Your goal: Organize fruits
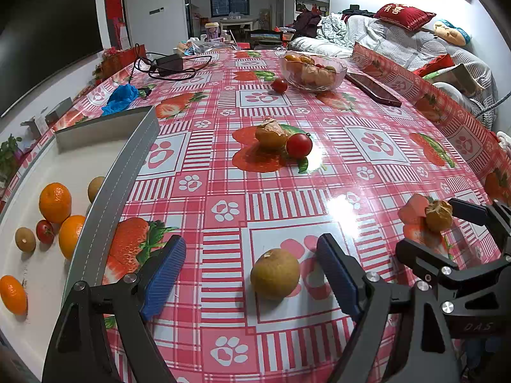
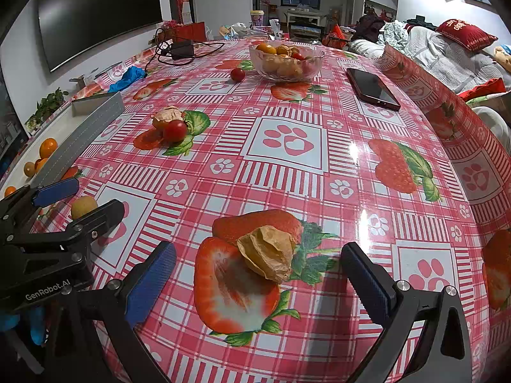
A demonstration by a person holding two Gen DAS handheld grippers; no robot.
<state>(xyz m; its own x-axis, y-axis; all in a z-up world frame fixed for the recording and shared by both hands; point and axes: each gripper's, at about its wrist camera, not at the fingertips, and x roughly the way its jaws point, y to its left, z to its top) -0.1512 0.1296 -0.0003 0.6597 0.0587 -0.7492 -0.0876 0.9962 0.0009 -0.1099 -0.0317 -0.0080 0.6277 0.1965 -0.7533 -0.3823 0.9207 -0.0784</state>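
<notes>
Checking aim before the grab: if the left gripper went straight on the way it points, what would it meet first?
Most likely the round brown fruit on the tablecloth, which lies between the open fingers of the left gripper, nearer the right one. Nothing else shows in that line, though depth is hard to judge here.

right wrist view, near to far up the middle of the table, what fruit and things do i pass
papery-husked golden berry between the open right claw fingers → small red cherry tomato beside a second husked berry → lone red cherry tomato → clear glass bowl of fruit → black power adapter with cables
</notes>
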